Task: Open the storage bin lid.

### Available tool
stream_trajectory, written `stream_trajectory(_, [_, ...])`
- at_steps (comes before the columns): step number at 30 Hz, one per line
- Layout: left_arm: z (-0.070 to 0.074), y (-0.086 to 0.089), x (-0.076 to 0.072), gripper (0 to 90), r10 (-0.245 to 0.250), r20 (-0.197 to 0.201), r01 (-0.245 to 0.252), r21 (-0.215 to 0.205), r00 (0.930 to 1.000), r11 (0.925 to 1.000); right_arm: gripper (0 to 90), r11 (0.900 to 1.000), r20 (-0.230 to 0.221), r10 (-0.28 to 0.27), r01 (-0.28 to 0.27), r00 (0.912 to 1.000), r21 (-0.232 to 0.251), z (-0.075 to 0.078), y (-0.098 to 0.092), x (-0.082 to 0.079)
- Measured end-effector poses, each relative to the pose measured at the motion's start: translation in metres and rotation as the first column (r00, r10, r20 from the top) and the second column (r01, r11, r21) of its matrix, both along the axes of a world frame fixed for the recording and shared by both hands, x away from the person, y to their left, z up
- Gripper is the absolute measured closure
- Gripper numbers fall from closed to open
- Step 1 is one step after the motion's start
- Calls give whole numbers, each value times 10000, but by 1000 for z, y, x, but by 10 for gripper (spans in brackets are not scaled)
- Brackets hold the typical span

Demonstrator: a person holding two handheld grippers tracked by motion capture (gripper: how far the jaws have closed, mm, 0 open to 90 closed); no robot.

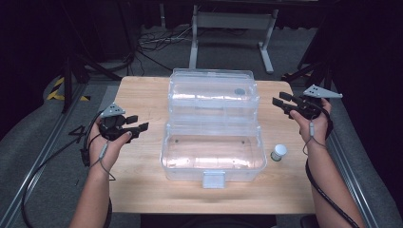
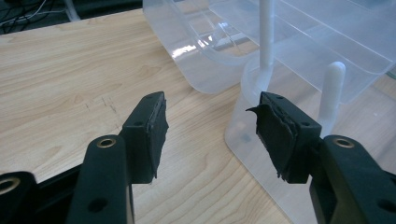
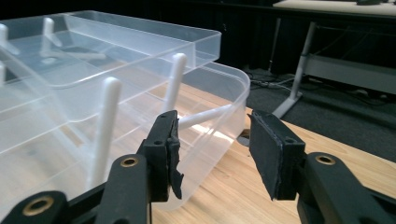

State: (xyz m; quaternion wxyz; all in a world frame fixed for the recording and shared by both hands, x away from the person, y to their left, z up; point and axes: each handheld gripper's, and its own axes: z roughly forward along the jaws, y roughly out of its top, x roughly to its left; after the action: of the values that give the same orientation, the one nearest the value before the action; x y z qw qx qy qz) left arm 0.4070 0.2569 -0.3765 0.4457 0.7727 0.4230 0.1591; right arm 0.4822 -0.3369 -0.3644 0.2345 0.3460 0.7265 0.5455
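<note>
Claws [image 1: 134,126] [image 1: 283,101] flanking clear box [image 1: 213,126]

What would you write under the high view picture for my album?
Two open claws, left claw and right claw, flank an opened clear box, small white-capped bottle beside it.

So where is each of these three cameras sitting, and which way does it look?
High view: above the person's side, looking forward and down on the wooden table; shows both forearms, the left gripper and right gripper.
Left gripper view: rides on the left gripper, looking along its open jaws at the clear plastic box.
Right gripper view: rides on the right gripper, jaws open, facing the box's other end.
All three share the box and table.
</note>
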Motion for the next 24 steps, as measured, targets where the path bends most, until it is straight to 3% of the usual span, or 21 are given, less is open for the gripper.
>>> stream_trajectory(5, [0, -1, 0, 438, -66, -31, 66, 53, 10000, 10000, 523, 9994, 4, 65, -65, 10000, -351, -4, -2, -4])
stream_trajectory(17, [-1, -7, 4, 438, -281, -74, 283, 209, 9996, 9994, 501, 9992, -10, 353, -353, 9994, -164, 7, -14, -21])
stream_trajectory(24, [1, -4, 4, 438, -215, -41, 216, 223, 9998, 9995, 489, 9958, -236, 663, -677, 9975, -621, 15, -19, -29])
